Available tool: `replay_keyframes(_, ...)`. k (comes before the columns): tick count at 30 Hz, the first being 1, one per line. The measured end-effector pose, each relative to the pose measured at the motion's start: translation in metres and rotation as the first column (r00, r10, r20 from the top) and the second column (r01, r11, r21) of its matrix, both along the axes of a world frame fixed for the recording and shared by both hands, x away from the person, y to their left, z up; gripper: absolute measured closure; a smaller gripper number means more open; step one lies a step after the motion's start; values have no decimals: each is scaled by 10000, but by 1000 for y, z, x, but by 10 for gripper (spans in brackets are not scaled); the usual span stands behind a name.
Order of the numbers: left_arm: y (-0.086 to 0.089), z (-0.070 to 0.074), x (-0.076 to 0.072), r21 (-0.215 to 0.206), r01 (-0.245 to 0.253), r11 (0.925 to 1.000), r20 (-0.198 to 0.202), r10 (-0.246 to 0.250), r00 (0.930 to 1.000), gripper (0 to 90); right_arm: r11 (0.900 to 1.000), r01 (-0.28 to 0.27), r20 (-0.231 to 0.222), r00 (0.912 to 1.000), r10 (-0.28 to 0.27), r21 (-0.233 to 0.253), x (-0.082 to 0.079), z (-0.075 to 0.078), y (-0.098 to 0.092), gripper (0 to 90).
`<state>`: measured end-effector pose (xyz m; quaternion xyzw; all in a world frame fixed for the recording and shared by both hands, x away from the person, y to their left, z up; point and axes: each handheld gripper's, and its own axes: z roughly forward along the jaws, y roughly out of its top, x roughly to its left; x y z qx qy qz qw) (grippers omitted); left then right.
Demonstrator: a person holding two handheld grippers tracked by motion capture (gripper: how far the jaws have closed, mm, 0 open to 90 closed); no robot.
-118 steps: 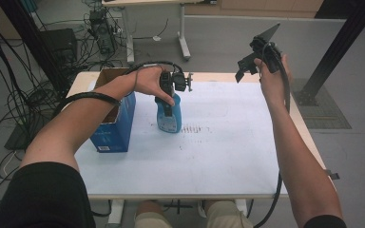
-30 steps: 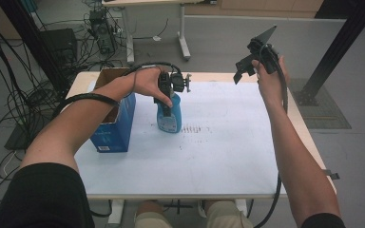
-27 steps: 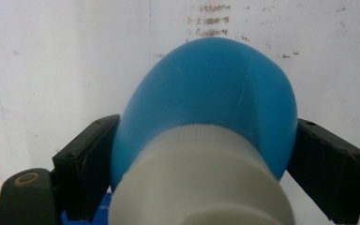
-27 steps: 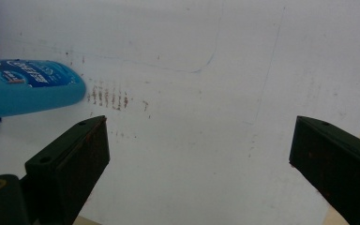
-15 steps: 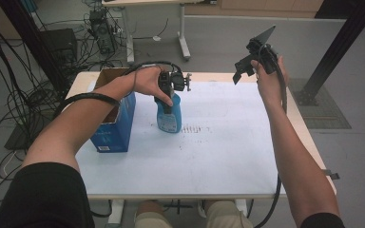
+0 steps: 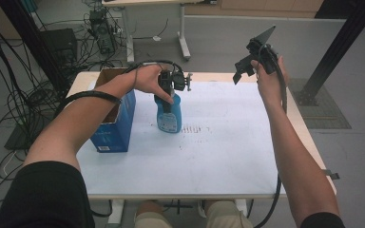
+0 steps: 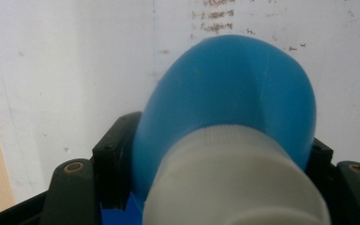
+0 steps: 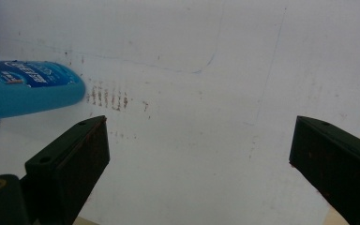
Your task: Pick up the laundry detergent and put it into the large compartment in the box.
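Blue bottle (image 6: 169,114), label unreadable, in left tool (image 6: 167,105); right tool (image 6: 247,64) released.

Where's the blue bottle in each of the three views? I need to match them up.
High view: blue bottle left of centre, beside the box, left gripper on its top.
Left gripper view: bottle centre, white cap between the jaws.
Right gripper view: bottle at left edge.
Shared landmark: brown marks on the table beside it.
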<state>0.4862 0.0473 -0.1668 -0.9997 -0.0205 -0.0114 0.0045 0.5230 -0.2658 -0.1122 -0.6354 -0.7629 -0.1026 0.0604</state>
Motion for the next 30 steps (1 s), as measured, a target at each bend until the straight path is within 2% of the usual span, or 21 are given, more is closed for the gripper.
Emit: replay_keyframes(30, 2, 0, 1, -125, -86, 9999, -78, 85, 9999, 338, 10000, -17, -14, 10000, 16, -58, 1, -4, 2, 50)
